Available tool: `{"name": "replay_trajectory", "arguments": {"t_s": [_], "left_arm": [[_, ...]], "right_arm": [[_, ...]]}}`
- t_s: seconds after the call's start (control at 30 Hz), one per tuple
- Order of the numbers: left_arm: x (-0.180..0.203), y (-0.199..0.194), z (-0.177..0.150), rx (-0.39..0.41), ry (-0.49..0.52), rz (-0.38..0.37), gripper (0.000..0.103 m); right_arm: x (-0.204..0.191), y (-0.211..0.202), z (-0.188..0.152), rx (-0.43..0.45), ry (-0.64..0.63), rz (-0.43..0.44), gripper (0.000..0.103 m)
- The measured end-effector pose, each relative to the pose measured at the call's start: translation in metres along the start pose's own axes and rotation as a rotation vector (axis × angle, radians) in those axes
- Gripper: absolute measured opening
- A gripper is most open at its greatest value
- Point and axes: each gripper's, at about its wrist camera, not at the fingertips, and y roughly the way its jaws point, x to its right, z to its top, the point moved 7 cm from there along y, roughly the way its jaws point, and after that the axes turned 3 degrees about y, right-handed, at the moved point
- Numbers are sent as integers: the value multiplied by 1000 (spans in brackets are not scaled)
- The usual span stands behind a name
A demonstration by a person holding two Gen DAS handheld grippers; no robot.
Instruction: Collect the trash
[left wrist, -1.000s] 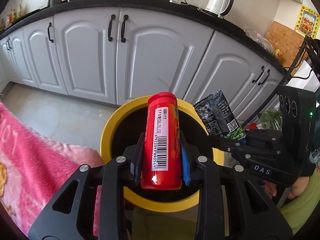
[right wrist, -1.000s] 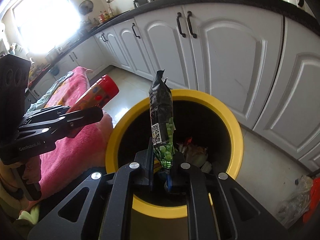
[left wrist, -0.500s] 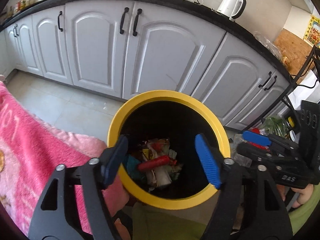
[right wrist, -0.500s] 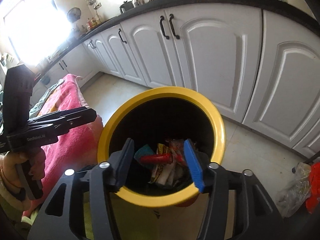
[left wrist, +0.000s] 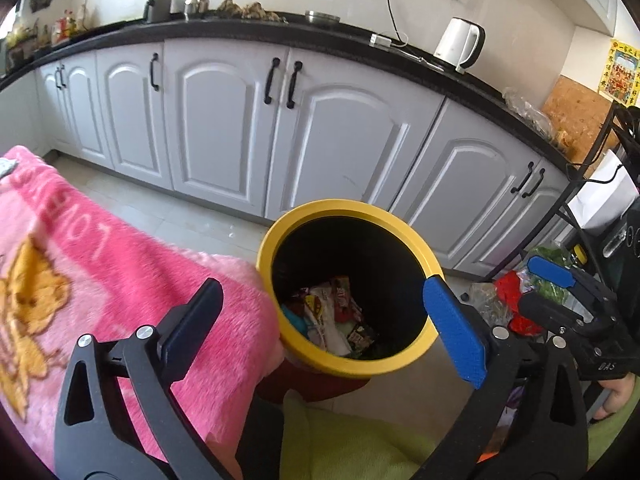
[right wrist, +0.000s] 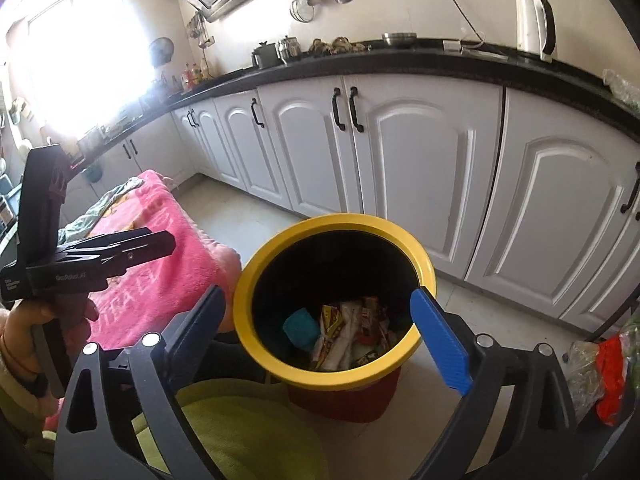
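A bin with a yellow rim [left wrist: 348,206] [right wrist: 332,220] and a red body stands on the floor before the white cabinets. Several wrappers and a teal item lie at its bottom [left wrist: 328,316] [right wrist: 348,328]. My left gripper [left wrist: 320,292] hovers above and short of the bin, its jaws opening wide with nothing between them. My right gripper [right wrist: 318,294] hangs likewise over the near rim, jaws opening and empty. Each gripper also shows in the other's view: the right gripper [left wrist: 536,288] at the right edge, the left gripper [right wrist: 160,244] over the blanket.
A pink blanket [left wrist: 80,280] [right wrist: 152,248] lies left of the bin, touching it. White cabinet doors [left wrist: 224,128] run behind. Plastic bags with red and green contents [left wrist: 508,300] [right wrist: 600,364] sit on the floor at right, by a black rack [left wrist: 592,176]. Yellow-green clothing [left wrist: 340,440] fills the foreground.
The left gripper let go of a red tube and the right let go of a black snack bag; both are gone from the jaws. Both grippers opened wide and drew back and up from the bin.
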Motion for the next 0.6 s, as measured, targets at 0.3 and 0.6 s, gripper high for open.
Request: {"name": "replay_trajectory", "arguments": {"t_s": [0.3, 0.6], "left_arm": [[-6, -46, -23, 37, -19, 67, 92], [-9, -82, -44, 106, -29, 191, 92]], "right_arm": [[-39, -26, -15, 28, -60, -12, 96], [-68, -44, -33, 78, -98, -30, 97]]}}
